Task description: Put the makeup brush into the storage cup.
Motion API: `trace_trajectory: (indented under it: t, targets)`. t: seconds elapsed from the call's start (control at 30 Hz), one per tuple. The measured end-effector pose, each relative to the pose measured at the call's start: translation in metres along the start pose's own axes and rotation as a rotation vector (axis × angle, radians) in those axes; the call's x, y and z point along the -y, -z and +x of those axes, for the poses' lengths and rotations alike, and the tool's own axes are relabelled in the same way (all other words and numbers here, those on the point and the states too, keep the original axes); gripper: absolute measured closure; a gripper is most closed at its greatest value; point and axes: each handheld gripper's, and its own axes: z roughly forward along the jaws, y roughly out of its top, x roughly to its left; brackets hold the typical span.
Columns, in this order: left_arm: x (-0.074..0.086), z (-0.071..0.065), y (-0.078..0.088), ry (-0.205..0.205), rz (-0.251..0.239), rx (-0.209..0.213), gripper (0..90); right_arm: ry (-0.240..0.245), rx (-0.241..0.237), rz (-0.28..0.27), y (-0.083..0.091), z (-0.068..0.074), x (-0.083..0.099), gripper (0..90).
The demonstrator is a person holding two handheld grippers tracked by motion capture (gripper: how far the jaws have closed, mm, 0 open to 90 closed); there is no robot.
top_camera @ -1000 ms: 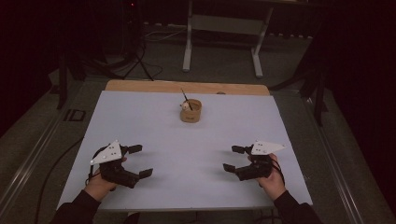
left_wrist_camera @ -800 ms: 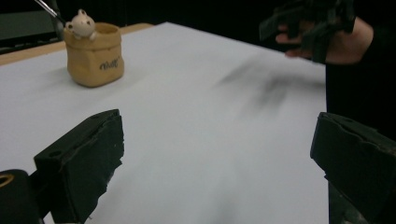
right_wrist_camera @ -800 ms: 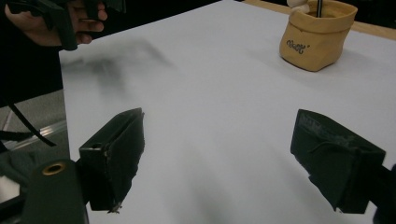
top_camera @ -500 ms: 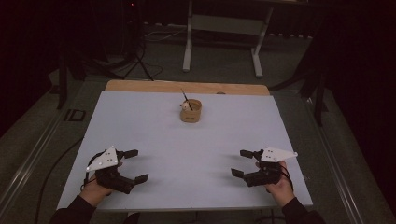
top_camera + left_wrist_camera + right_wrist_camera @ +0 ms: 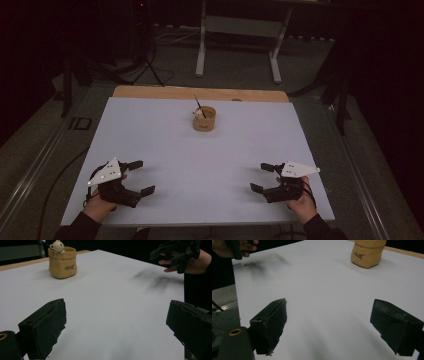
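Left gripper [image 5: 139, 177]: fingers spread wide, nothing between them, low over the table [image 5: 210, 165]
Right gripper [image 5: 261, 177]: fingers likewise parted and empty
Pot [image 5: 204, 119]: upright, well ahead of both pairs of fingers, a thin stick [image 5: 199, 105] leaning inside

A dim recording studio or lab, set up for staged tabletop work. A plain white board [image 5: 210, 165] covers a wooden table [image 5: 150, 92], lit from above while the surroundings fall into near darkness. Behind it stands the white metal frame of another bench [image 5: 202, 45] on grey carpet [image 5: 240, 70], with cables [image 5: 160, 75] trailing across the floor and dark stand legs [image 5: 67, 85] at the left. A metal floor rail [image 5: 30, 180] runs along the table's left side.
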Motion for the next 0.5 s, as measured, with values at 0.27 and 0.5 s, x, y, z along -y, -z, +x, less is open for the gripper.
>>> trace_trajectory:
  t: [0.27,0.5]
  targets:
    - [0.0019,0.0014,0.0022,0.005,-0.019,-0.018,2.9,-0.005,0.017,-0.021,0.0010,-0.0038,0.0040,14.3]
    - [0.0026,0.0003,0.0005,-0.004,-0.006,-0.019,2.9,0.001,0.024,-0.032,0.0002,-0.0053,0.0053,14.5]
